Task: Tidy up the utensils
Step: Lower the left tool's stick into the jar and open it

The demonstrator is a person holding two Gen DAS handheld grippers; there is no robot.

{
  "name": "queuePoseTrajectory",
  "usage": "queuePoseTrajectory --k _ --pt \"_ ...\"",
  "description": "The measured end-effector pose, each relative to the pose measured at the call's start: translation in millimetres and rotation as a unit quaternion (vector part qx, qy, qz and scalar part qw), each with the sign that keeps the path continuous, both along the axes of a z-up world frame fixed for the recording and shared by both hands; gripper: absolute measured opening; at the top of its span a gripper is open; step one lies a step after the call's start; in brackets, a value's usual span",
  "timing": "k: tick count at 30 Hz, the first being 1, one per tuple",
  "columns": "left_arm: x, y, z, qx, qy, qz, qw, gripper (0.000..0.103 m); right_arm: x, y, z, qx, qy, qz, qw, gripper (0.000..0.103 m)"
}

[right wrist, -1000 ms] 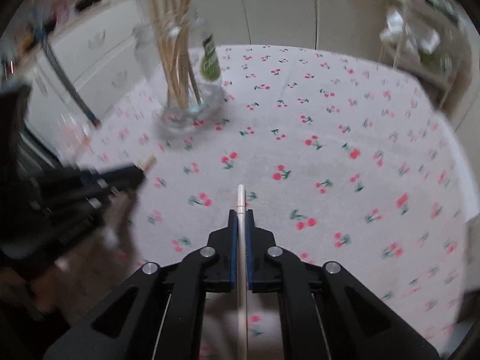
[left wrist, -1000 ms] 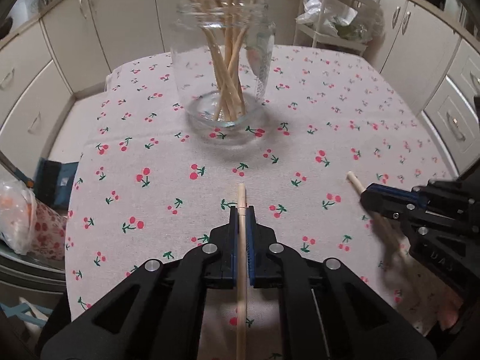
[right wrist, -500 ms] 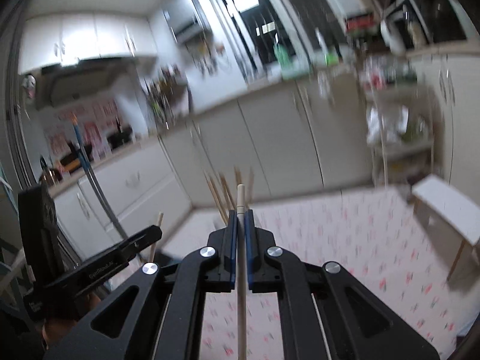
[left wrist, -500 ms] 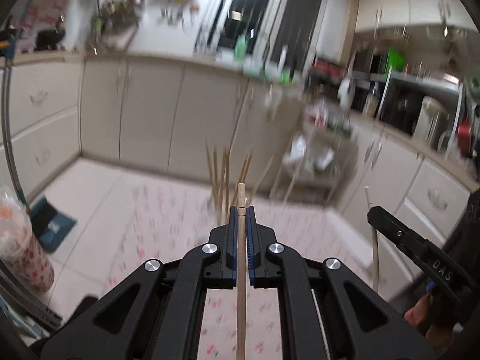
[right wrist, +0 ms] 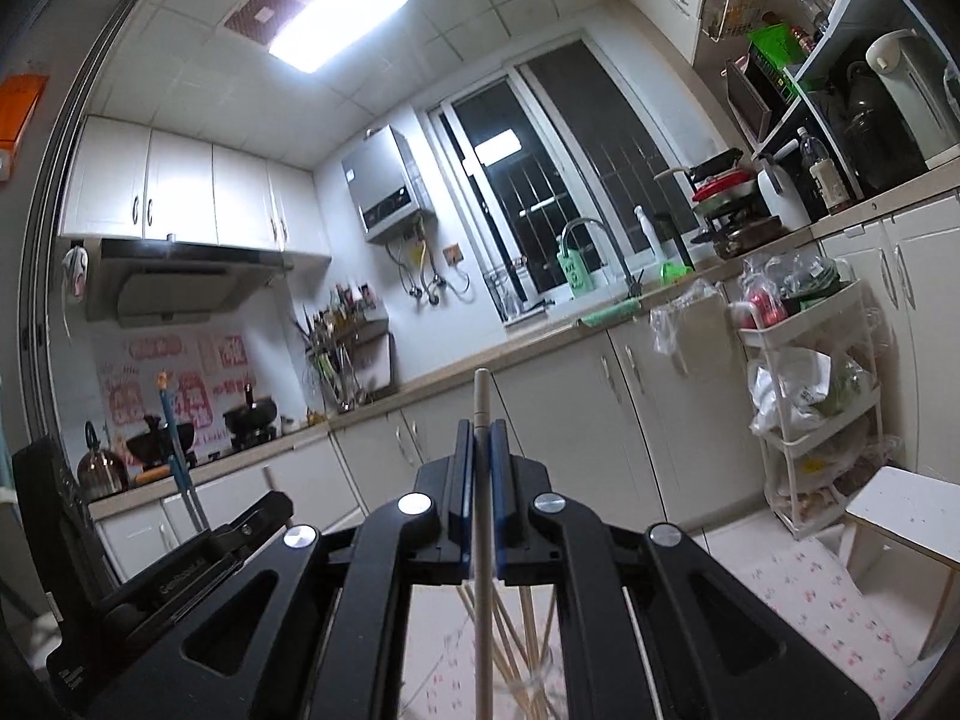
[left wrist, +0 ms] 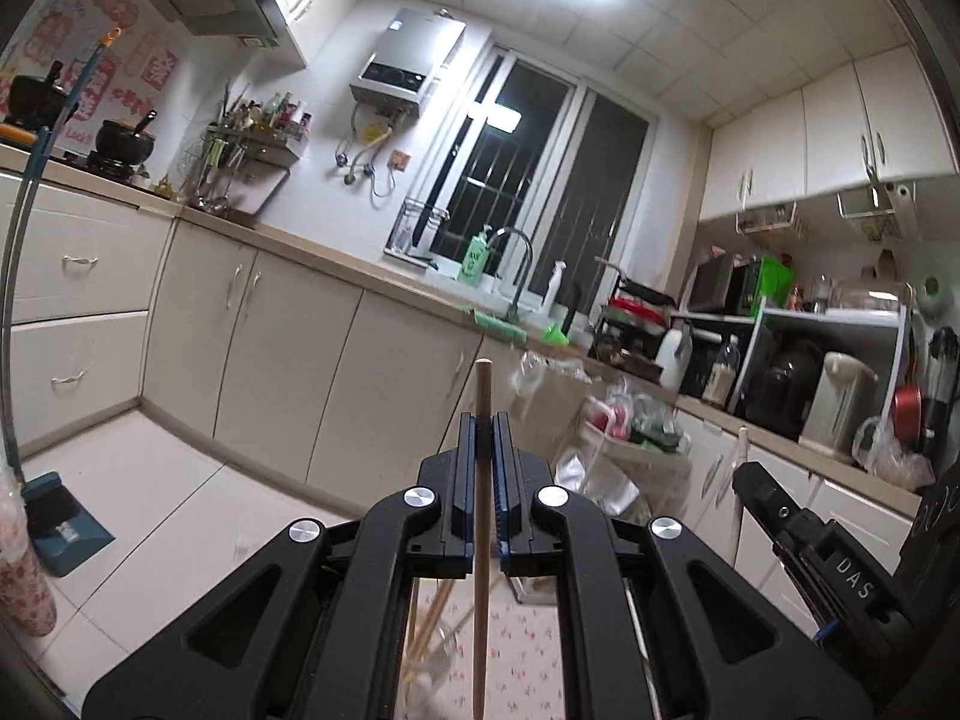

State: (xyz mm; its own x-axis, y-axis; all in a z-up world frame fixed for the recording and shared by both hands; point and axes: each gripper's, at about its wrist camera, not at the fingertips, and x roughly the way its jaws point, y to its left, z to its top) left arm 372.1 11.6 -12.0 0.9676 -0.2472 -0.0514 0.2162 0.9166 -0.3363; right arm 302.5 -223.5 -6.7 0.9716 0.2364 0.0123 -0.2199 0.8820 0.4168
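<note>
Bright ceiling panel (right wrist: 339, 18) glaring, dark window (left wrist: 540, 180), fisheye-bent edges, slight blur low down

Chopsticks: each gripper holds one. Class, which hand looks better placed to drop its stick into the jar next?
Probably neither: the left gripper and right gripper each clamp a chopstick, with the jar's sticks low beneath both.

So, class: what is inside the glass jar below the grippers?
Several wooden sticks stand splayed in the jar. The gripper bodies cover most of the jar, so its base and the full stick count stay hidden.
</note>
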Motion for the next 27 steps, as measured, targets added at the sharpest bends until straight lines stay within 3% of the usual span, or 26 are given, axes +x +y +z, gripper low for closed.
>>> queuePoseTrajectory --k 18,27 --pt "68 0 -26 -0.002 0.019 0.009 0.9998 0.005 74 21 -22 0.002 0.000 -0.001 1.000 0.006" --pt "97 -7 -51 0.022 0.046 0.015 0.9986 0.005 89 22 -32 0.003 0.003 -0.007 1.000 0.006"
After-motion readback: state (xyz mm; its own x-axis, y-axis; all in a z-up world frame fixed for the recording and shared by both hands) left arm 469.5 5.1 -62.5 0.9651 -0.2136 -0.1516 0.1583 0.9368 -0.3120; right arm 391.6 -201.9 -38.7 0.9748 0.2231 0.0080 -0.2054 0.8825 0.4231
